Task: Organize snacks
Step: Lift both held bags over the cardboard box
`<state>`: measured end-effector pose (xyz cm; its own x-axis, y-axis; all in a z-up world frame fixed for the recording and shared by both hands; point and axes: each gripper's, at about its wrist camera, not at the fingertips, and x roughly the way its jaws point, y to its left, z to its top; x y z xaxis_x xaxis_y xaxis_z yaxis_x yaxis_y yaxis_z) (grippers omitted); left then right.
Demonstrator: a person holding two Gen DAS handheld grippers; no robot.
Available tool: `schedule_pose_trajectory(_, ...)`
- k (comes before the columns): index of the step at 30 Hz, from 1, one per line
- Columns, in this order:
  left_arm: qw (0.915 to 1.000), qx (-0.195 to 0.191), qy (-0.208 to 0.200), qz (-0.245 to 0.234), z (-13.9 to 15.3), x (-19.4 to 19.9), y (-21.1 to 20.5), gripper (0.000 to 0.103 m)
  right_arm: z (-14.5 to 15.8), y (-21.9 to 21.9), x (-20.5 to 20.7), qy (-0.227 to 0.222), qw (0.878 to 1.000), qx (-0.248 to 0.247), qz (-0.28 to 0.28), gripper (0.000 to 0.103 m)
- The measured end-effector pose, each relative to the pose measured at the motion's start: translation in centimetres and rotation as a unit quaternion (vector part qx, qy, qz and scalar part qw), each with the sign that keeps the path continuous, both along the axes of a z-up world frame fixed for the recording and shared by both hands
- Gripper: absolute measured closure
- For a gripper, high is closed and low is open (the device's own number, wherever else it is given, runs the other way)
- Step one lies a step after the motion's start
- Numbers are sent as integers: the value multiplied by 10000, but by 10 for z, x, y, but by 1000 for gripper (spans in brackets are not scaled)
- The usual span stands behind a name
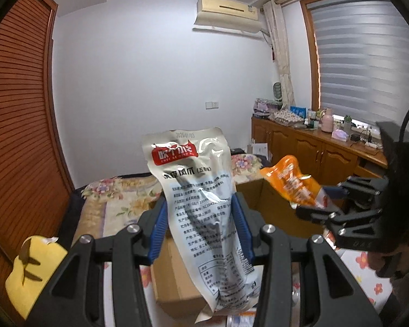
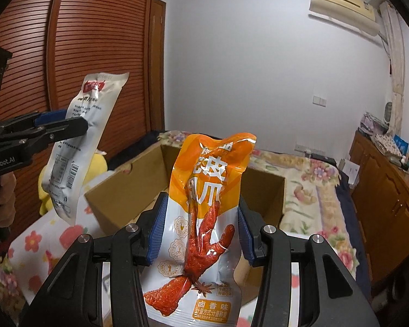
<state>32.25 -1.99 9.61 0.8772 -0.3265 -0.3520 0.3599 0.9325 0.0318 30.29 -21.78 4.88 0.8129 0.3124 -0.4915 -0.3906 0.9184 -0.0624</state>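
My left gripper (image 1: pixel 201 218) is shut on a white snack packet (image 1: pixel 201 188) with a red logo and printed text, held upright in the air. It also shows in the right wrist view (image 2: pixel 80 139), at the left. My right gripper (image 2: pixel 201 218) is shut on an orange chicken-feet snack packet (image 2: pixel 204 218), held upright. In the left wrist view that orange packet (image 1: pixel 294 182) sits at the right, in the right gripper (image 1: pixel 317 203). An open cardboard box (image 2: pixel 261 188) lies on the bed below and behind both packets.
A floral-covered bed (image 2: pixel 313 190) fills the floor area. A yellow plush toy (image 1: pixel 27 272) lies at the left by the slatted wooden wardrobe (image 1: pixel 16 109). A wooden cabinet (image 1: pixel 313 147) with clutter runs along the window wall at the right.
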Motion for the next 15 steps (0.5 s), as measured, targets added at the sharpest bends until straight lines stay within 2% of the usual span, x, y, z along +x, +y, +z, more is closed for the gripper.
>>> schedule_pose_trajectory(7,10000,16,98,-9,-5,44,-12,59,-9,3,34,-7,10000,36,3,56)
schedule_pose_trajectory(15,9992,79,371,-109,-38,71,-32,59,-34,-1,60,189,9997,-52,-142,56)
